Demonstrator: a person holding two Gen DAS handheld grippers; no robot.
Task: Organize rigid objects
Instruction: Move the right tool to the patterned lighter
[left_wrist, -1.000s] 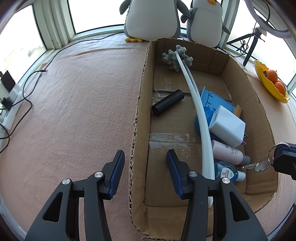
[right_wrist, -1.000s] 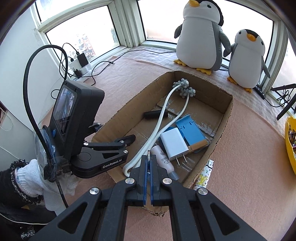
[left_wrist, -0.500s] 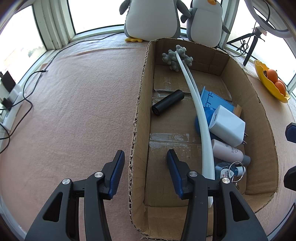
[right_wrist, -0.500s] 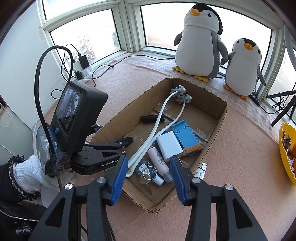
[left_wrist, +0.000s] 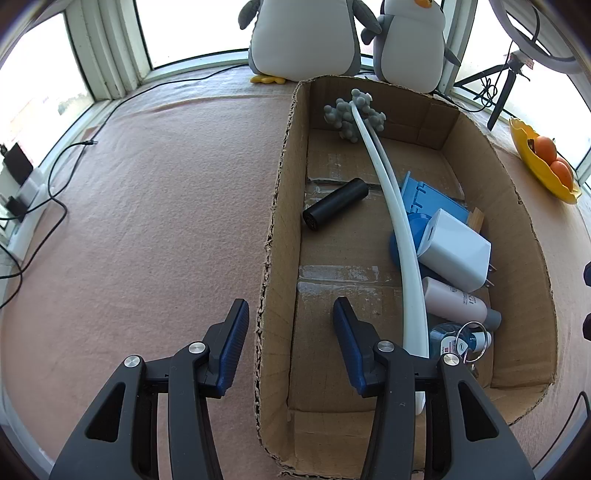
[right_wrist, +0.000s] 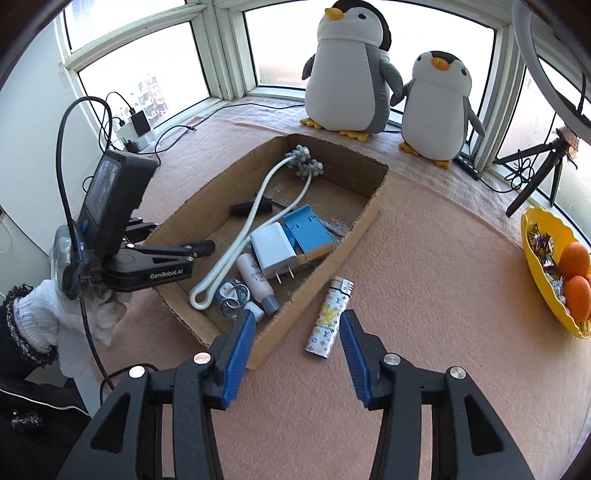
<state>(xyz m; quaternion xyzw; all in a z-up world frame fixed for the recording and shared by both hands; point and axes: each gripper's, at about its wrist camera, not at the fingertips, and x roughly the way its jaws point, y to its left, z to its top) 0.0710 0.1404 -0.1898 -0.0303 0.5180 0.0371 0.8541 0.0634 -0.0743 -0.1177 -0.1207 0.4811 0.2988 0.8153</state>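
An open cardboard box (left_wrist: 275, 206) lies on the pink carpet. Inside it are a black cylinder (left_wrist: 334, 203), a long white looped massager (left_wrist: 397, 229), a blue case (left_wrist: 432, 197), a white charger (left_wrist: 456, 251), a pink bottle (left_wrist: 456, 299) and a key ring (left_wrist: 471, 338) on a small blue bottle. My left gripper (left_wrist: 290, 325) is open and straddles the box's left wall without pressing it. My right gripper (right_wrist: 297, 332) is open and empty, over the box's near right corner. A patterned tube (right_wrist: 328, 319) lies on the carpet just ahead of it. The key ring (right_wrist: 232, 299) rests in the box.
Two plush penguins (right_wrist: 351, 70) stand at the window behind the box. A yellow bowl of oranges (right_wrist: 546, 269) sits at the right. A tripod (right_wrist: 535, 173) is at the back right, with cables and chargers (right_wrist: 136, 129) at the back left. A gloved hand (right_wrist: 40, 317) holds the left gripper.
My right gripper opened and let the key ring drop into the box. It then shifted right, so the patterned tube now lies ahead of it. The left gripper stayed still.
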